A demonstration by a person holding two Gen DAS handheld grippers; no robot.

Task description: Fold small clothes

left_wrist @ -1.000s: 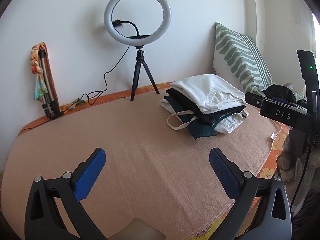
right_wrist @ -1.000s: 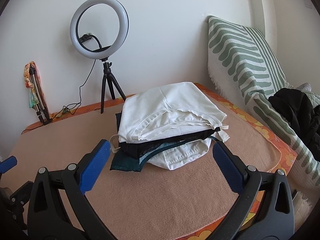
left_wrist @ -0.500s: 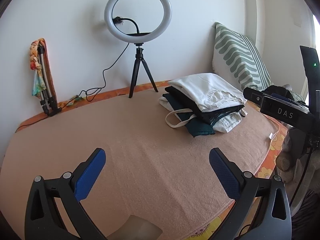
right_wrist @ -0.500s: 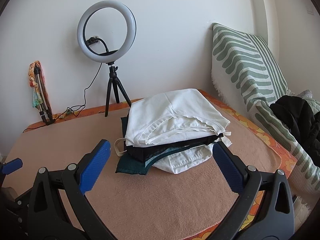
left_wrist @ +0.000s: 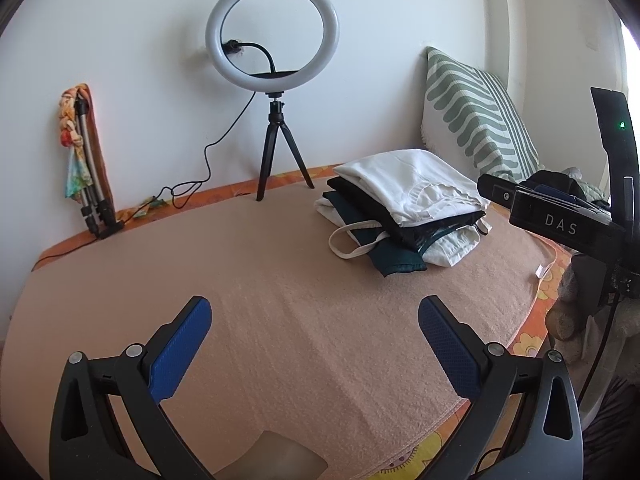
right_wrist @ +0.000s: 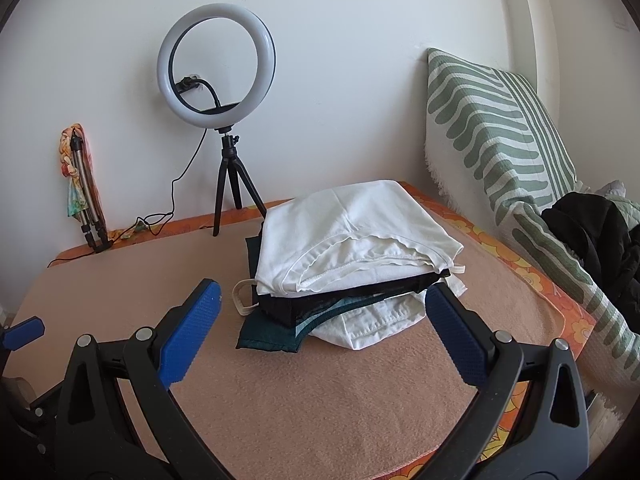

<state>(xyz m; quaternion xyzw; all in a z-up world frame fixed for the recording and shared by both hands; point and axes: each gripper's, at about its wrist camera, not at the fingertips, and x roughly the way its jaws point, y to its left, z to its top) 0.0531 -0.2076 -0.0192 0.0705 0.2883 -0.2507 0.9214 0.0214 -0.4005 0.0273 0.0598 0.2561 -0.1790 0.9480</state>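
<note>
A stack of folded small clothes [right_wrist: 352, 256] lies on the peach blanket [right_wrist: 320, 400]: a white top above, black and dark green pieces under it, and white cloth at the bottom. In the left wrist view the same stack of clothes [left_wrist: 404, 208] sits at the far right of the blanket [left_wrist: 280, 300]. My right gripper [right_wrist: 322, 296] is open, just short of the stack, holding nothing. My left gripper [left_wrist: 314, 312] is open over bare blanket, well left of the stack. The right gripper's body [left_wrist: 560, 220] shows at the right edge of the left wrist view.
A ring light on a small tripod [left_wrist: 272, 80] stands at the back by the white wall, its cable trailing left. A folded tripod wrapped in colourful cloth [left_wrist: 84, 160] leans at the back left. A green striped pillow [right_wrist: 500, 140] and dark clothing [right_wrist: 596, 236] lie to the right.
Both grippers have drawn back and risen a little, so the stack looks smaller and farther. Both stay open and the clothes have not moved.
</note>
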